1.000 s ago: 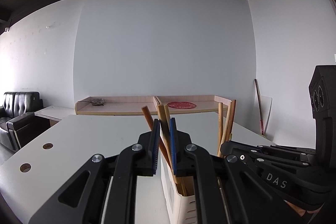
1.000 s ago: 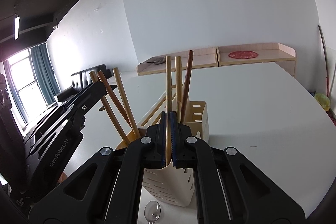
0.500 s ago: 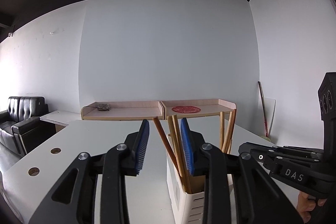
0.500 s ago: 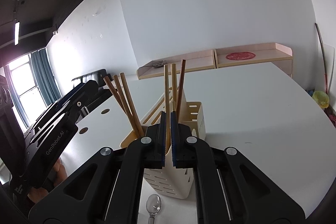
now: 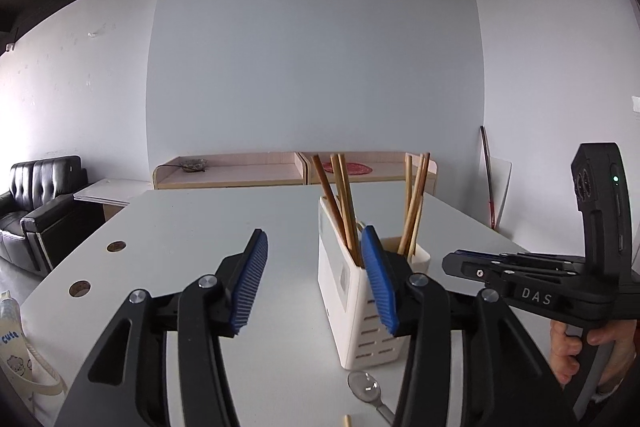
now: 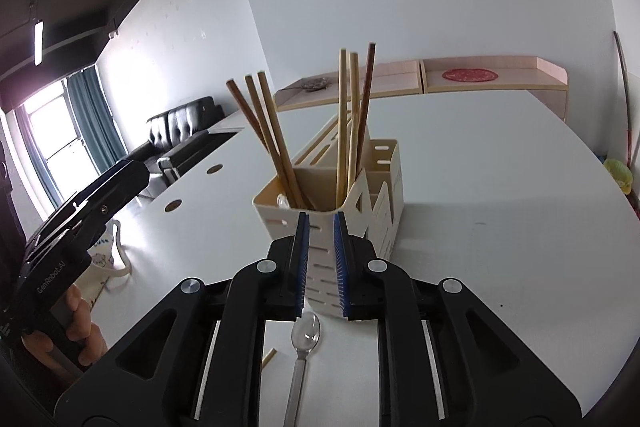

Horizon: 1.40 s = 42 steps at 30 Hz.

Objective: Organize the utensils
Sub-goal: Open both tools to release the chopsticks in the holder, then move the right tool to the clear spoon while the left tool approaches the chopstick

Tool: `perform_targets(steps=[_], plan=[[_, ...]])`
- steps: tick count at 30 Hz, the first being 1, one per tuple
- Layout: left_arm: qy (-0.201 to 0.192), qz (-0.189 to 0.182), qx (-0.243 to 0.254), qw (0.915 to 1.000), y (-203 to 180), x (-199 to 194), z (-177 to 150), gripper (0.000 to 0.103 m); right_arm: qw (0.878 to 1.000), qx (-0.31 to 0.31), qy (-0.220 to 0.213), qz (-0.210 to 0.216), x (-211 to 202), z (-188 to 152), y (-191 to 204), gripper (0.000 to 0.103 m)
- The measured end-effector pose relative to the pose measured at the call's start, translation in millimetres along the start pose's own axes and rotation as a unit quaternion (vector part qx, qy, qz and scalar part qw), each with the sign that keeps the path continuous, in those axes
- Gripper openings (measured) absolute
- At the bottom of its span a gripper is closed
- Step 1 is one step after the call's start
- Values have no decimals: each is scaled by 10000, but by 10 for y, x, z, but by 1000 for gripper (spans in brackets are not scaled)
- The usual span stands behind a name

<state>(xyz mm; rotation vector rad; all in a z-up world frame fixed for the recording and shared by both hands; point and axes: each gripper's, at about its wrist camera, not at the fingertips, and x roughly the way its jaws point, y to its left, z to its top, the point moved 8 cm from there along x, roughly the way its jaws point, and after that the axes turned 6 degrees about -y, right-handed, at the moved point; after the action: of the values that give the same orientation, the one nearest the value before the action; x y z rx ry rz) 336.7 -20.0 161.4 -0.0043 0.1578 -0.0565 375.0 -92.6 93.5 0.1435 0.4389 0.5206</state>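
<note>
A cream utensil caddy [image 5: 352, 311] [image 6: 386, 187] stands on the white table. Two bunches of wooden chopsticks stand in it, one [image 5: 340, 203] [image 6: 268, 131] leaning left, the other [image 5: 414, 203] [image 6: 352, 115] nearly upright. My left gripper [image 5: 316, 247] is open and still opening, with nothing between its pads; the caddy is just beyond its right finger. My right gripper [image 6: 321, 223] sits close in front of the caddy, its jaws opening a narrow gap that holds nothing. A clear spoon [image 5: 364, 385] [image 6: 306, 335] and a loose chopstick end [image 6: 269, 357] lie on the table in front of the caddy.
A white printed bag [image 5: 12, 347] [image 6: 104, 259] lies at the table's left edge, near two round holes [image 5: 116, 246]. Beyond the table are a black sofa [image 5: 40, 211] and low wooden shelves [image 5: 240, 171]. A hand [image 5: 568, 351] holds the right gripper's handle.
The left jaws opened wide, let go of the chopsticks and drew back from the caddy. The right jaws parted slightly off their chopstick and backed away, so the spoon came into view.
</note>
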Motion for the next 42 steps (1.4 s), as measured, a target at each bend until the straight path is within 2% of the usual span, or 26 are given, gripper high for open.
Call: perform_targets(steps=[4, 9, 14, 18, 22, 27, 35, 38, 41, 42], plan=[[357, -93, 157, 9992, -18, -119, -218, 48, 9990, -213, 392, -95, 63, -212, 35, 14], [1021, -229, 254, 9942, 15, -153, -581, 48, 9930, -117, 1175, 1, 179, -615, 54, 22], [1801, -450, 307, 9821, -7, -146, -994, 49, 9835, -91, 1808, 62, 366, -956, 85, 22], [2422, -820, 209, 9665, -62, -124, -1272, 48, 9745, -103, 2235, 168, 481, -1201, 148, 22], [2810, -936, 324, 9546, -142, -113, -1503, 49, 9696, 7, 2425, 339, 554, -1335, 196, 22], [3114, -1188, 250, 9425, -236, -116, -1676, 48, 9655, -46, 2572, 395, 631, -1429, 231, 21], [3408, -1194, 321, 9320, -301, -49, -1809, 48, 9638, -69, 2636, 395, 724, -1492, 286, 19], [3512, -1141, 339, 9287, -298, -13, -1824, 42, 9636, -97, 2642, 407, 739, -1498, 302, 18], [3612, -1183, 317, 9244, -305, 14, -1852, 40, 9630, -118, 2665, 384, 751, -1505, 298, 15], [3640, -1174, 311, 9235, -303, 20, -1859, 36, 9627, -123, 2676, 377, 761, -1510, 305, 15]])
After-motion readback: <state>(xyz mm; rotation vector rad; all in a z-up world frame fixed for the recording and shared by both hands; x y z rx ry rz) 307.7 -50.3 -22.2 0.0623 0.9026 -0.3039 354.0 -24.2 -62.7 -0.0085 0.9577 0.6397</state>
